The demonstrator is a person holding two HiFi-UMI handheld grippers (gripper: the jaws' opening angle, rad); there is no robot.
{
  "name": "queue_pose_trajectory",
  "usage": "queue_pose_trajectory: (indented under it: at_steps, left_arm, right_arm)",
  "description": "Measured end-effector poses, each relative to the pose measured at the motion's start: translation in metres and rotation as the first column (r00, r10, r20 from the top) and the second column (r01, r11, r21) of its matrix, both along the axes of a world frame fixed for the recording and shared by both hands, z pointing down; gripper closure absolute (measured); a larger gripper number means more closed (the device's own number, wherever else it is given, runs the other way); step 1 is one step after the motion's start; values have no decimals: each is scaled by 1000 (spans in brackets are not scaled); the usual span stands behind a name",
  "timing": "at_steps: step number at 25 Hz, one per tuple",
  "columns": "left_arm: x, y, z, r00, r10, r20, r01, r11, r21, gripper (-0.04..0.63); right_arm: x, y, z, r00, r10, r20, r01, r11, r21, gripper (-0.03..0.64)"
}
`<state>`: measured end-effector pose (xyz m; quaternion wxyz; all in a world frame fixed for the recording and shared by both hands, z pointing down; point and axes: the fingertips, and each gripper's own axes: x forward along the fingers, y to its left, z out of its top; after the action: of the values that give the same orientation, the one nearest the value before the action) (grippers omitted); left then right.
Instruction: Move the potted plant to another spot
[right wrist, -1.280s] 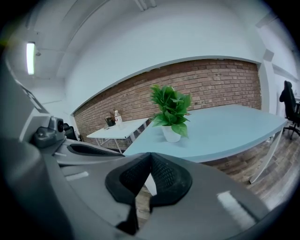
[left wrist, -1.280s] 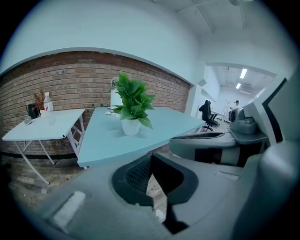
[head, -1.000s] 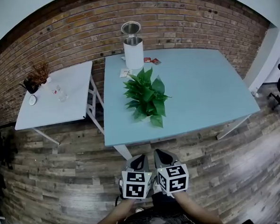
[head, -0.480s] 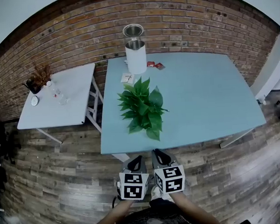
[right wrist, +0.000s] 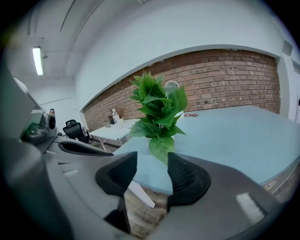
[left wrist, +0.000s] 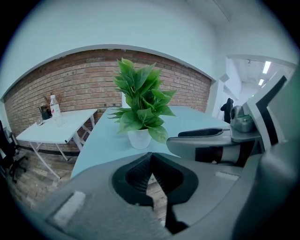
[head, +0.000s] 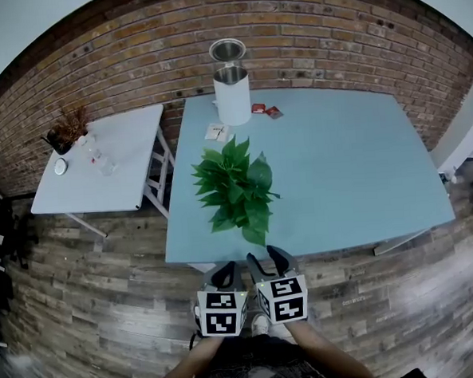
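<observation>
The potted plant (head: 235, 191), leafy green in a small white pot (left wrist: 139, 138), stands near the front edge of the light blue table (head: 339, 162). Both grippers hover side by side over the floor just short of that edge, pointing at the plant and apart from it. My left gripper (head: 229, 269) is shut, its pads meeting with nothing between them (left wrist: 151, 161). My right gripper (head: 265, 260) has just been opening, and its jaws stand apart with nothing between them (right wrist: 152, 176). The plant (right wrist: 157, 105) shows beyond the gap.
A white cylindrical container (head: 232, 95) with an open lid stands at the table's far edge, with small red packets (head: 263, 109) and a card (head: 215, 131) nearby. A white side table (head: 99, 165) stands left, bearing a bottle and a dark pot. A brick wall runs behind.
Both grippers have moved forward toward the table's front edge, and the plant now lies closer. The right gripper's jaws, shut before, have parted. The left gripper's stay shut.
</observation>
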<state>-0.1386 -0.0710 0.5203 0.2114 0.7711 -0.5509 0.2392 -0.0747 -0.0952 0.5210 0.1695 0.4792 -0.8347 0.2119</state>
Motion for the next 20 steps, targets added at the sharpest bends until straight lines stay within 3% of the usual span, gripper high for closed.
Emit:
queue_pose_trajectory:
  at_steps: [7, 20]
  left_arm:
    - [1, -13, 2, 1000, 2, -3, -2, 1000, -1, 598]
    - [-22, -54, 3, 1000, 20, -18, -20, 1000, -2, 597]
  right_arm:
    - [-2, -16, 6, 1000, -22, -22, 22, 1000, 1, 351]
    - [-18, -57, 32, 996, 10, -85, -14, 999, -44, 254]
